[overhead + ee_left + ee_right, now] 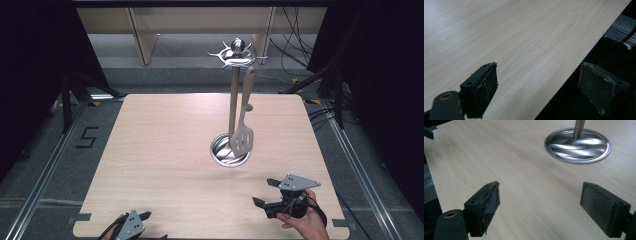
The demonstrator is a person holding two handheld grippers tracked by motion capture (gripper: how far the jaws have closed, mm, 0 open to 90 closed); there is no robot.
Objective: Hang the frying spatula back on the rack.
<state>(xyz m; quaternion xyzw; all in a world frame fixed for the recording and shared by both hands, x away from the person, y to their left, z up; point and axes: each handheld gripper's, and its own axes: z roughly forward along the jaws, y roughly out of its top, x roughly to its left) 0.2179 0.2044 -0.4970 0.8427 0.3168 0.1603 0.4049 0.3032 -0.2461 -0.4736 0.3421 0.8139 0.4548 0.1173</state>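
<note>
Right now both grippers sit idle at the near edge of the tabletop [165, 145]. Right gripper [265, 192] near the near-right corner, jaws spread wide, nothing between them. Left gripper [145, 222] at the near edge left of centre, partly cut off by the frame bottom; in the left gripper view its jaws also stand wide apart and empty, one over the wood, one past the table edge.

Slotted spatula [243, 131] hangs from a hook on the utensil stand [233, 107], right of centre on the tabletop, blade low over the stand's round base [578, 145].

Likely step: right gripper reaches for the spatula. To do it well, come in level, close on the handle below the hook, lift up before pulling away so the stand doesn't tip. The left could steady the pole.

Hard to make out: hook-to-handle contact is tiny in the high view, can't tell how it's seated. In the right gripper view the pole is cut off at the top.
</note>
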